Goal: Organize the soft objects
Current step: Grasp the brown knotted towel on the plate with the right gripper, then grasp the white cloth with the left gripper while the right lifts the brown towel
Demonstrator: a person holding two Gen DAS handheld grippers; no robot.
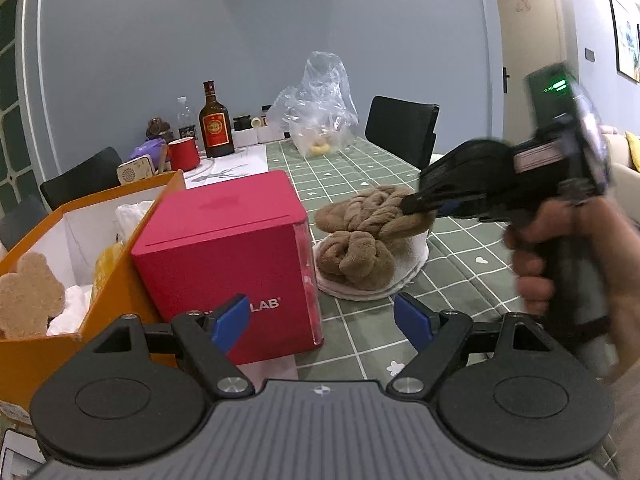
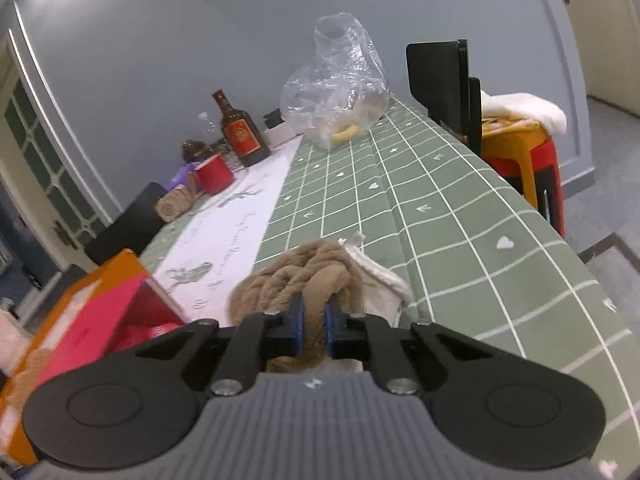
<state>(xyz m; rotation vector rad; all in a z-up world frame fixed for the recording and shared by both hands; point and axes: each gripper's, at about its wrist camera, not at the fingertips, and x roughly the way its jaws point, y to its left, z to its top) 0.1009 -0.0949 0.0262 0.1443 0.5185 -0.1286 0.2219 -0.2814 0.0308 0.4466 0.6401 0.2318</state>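
A brown knotted plush cushion [image 1: 360, 240] lies on a white cloth [image 1: 404, 276] in the middle of the green checked table [image 1: 460, 272]. My right gripper [image 2: 314, 320] is shut on a brown strand of the plush cushion [image 2: 296, 276], its blue pads pinching the fabric. From the left wrist view the right gripper [image 1: 416, 204] comes in from the right, held by a hand [image 1: 580, 256]. My left gripper [image 1: 320, 320] stands open just in front of the cushion with nothing between its blue pads.
A red cube box [image 1: 228, 256] stands left of the cushion, next to an orange box [image 1: 64, 280] holding a bear-shaped plush and white items. A clear plastic bag [image 1: 320, 108], a bottle [image 1: 216, 124] and a red mug [image 1: 184, 154] stand at the far end. A black chair [image 1: 404, 128] is beyond.
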